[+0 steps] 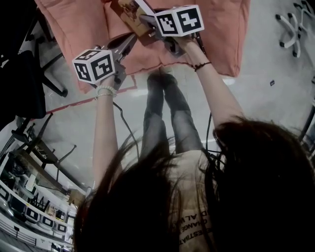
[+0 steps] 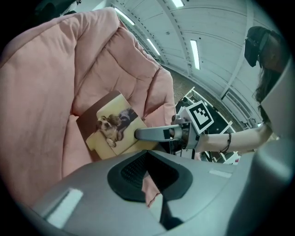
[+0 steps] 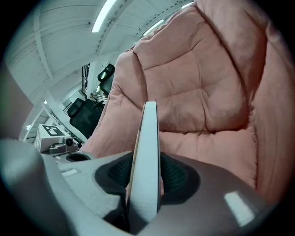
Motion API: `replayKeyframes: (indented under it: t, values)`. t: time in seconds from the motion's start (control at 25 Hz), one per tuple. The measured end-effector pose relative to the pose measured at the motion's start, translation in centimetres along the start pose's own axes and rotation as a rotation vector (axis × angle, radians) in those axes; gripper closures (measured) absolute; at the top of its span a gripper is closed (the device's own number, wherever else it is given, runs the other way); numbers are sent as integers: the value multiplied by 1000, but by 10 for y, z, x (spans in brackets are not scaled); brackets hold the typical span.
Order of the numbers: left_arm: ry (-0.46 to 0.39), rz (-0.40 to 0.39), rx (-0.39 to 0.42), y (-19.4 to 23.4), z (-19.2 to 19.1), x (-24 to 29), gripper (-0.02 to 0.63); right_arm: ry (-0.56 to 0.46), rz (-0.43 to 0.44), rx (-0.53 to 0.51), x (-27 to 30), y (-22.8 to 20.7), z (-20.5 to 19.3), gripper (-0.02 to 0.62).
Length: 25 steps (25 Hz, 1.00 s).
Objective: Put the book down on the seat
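The book [image 1: 129, 11] has a cover with a dog picture [image 2: 113, 126] and hangs over the pink cushioned seat [image 1: 221, 34]. My right gripper [image 1: 147, 22] is shut on the book's lower edge. In the right gripper view the book [image 3: 145, 156] stands edge-on between the jaws, with the seat's cushion [image 3: 207, 92] behind it. My left gripper [image 1: 129, 43] is just left of the book and below it, apart from it. Its jaws [image 2: 147, 184] stand together with only a thin slit and nothing between them. The left gripper view shows the right gripper's finger [image 2: 152, 133] lying across the cover.
The person's legs [image 1: 167, 113] stand on the grey floor right in front of the seat. A black office chair [image 1: 24, 83] is at the left, a white chair base [image 1: 293, 29] at the upper right. Racks and shelving [image 1: 29, 197] fill the lower left.
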<state>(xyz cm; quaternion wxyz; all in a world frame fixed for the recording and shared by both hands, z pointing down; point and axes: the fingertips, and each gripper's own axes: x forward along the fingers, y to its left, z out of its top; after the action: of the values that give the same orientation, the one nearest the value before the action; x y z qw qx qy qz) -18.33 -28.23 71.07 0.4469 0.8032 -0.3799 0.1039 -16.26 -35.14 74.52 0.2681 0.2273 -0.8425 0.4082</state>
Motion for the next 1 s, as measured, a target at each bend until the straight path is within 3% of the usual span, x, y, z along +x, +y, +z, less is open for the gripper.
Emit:
replayKeyframes:
  t: [0.24,1.0]
  values:
    - [9,-11,0,-1,0,2,617,38,-47,-7,0,-11,-8,421]
    - [29,-27,-4,-20,-1,12,617,61,-344,-61,-34,-69,-17,367]
